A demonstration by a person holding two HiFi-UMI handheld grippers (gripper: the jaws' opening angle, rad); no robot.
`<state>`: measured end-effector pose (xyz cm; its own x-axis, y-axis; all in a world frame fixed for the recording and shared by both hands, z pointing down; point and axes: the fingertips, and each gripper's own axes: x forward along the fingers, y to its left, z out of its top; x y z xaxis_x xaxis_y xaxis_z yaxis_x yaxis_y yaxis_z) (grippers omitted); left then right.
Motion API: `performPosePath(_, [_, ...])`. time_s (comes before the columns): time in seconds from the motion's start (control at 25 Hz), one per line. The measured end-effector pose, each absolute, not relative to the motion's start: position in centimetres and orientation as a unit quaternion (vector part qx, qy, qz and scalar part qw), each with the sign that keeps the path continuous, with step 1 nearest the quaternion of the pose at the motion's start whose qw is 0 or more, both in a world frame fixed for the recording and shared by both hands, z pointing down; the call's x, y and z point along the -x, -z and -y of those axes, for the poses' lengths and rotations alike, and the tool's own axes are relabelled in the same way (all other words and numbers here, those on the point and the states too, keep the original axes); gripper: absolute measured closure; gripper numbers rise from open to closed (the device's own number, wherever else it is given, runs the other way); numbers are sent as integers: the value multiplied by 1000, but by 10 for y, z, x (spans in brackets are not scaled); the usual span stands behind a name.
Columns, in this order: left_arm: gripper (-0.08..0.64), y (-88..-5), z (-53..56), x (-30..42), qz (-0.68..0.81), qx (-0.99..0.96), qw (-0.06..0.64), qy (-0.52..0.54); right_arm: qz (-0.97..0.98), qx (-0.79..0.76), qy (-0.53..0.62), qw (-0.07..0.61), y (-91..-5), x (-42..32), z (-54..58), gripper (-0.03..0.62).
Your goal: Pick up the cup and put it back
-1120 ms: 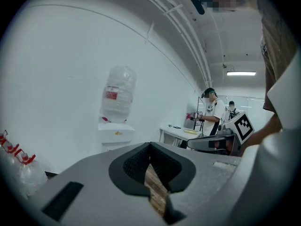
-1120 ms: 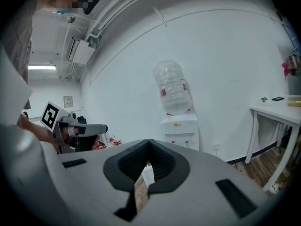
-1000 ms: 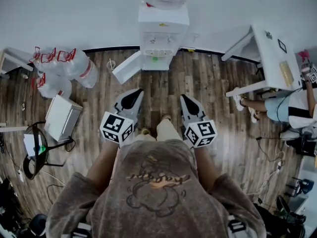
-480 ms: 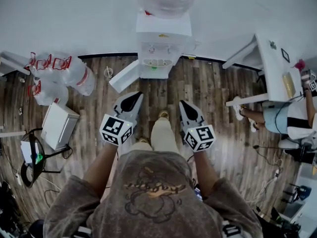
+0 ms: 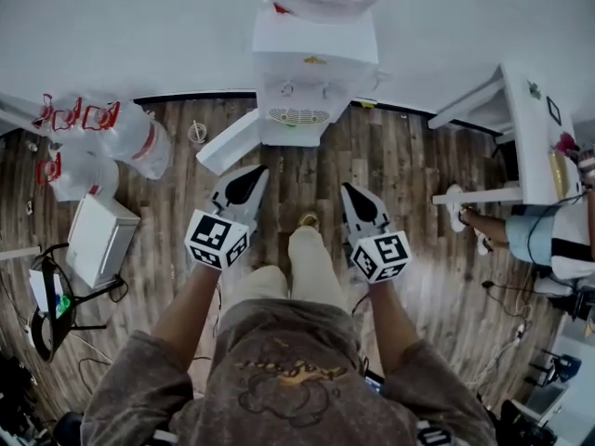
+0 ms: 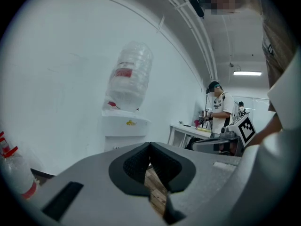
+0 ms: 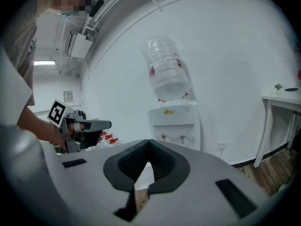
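Floor strip (image 5: 307, 170) separates left gripper (image 5: 258, 173), right gripper (image 5: 348, 190) from dispenser (image 5: 311, 91).

I've stepped closer to the water dispenser (image 5: 311, 91): it looms larger in the head view, and my left hand-held gripper (image 5: 254, 176) and right hand-held gripper (image 5: 350, 193) now sit nearer its base. My leg (image 5: 307, 263) has swung further forward between them. The spare bottles (image 5: 121, 137) have slid toward the left edge, the white counter (image 5: 535, 110) toward the right.
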<state>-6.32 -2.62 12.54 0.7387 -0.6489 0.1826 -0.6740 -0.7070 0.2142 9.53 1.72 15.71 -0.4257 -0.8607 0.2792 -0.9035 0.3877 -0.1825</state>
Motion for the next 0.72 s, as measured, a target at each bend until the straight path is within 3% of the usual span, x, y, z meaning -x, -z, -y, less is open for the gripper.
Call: performPosePath(0.72, [557,-342,118,27,367,-922,117,-43,844,-511,-148,65,-378,-126,82,592])
